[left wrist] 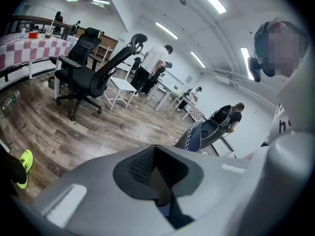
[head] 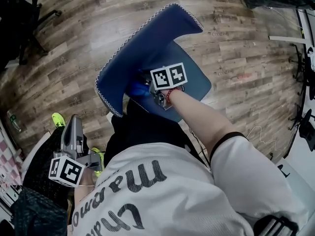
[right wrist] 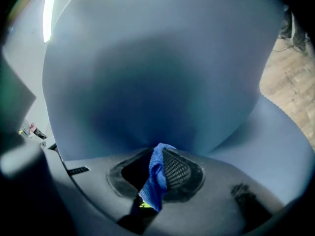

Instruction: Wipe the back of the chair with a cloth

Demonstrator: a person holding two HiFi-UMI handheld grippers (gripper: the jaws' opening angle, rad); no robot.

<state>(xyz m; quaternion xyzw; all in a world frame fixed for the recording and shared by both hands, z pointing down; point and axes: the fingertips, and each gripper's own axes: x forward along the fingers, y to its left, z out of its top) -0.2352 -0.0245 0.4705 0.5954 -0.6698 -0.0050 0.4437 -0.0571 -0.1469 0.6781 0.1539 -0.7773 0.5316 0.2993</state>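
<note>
Right gripper [right wrist: 161, 154] jaws are clamped on a blue cloth [right wrist: 153, 183], which bunches up between the mesh pads and hangs back toward the camera. Just past the tips is the blue chair back [right wrist: 157, 73], filling most of that view, with the seat [right wrist: 283, 141] curving off to the right. From the head view the cloth sits low on the chair back, near where it meets the seat; can't tell if it's actually touching. Left gripper [left wrist: 156, 150] has its jaws together on nothing, held at the near left by the person's side, well apart from the chair back, over the wood floor [left wrist: 74, 132]. A black office chair [left wrist: 81, 68] stands far off beyond it.
</note>
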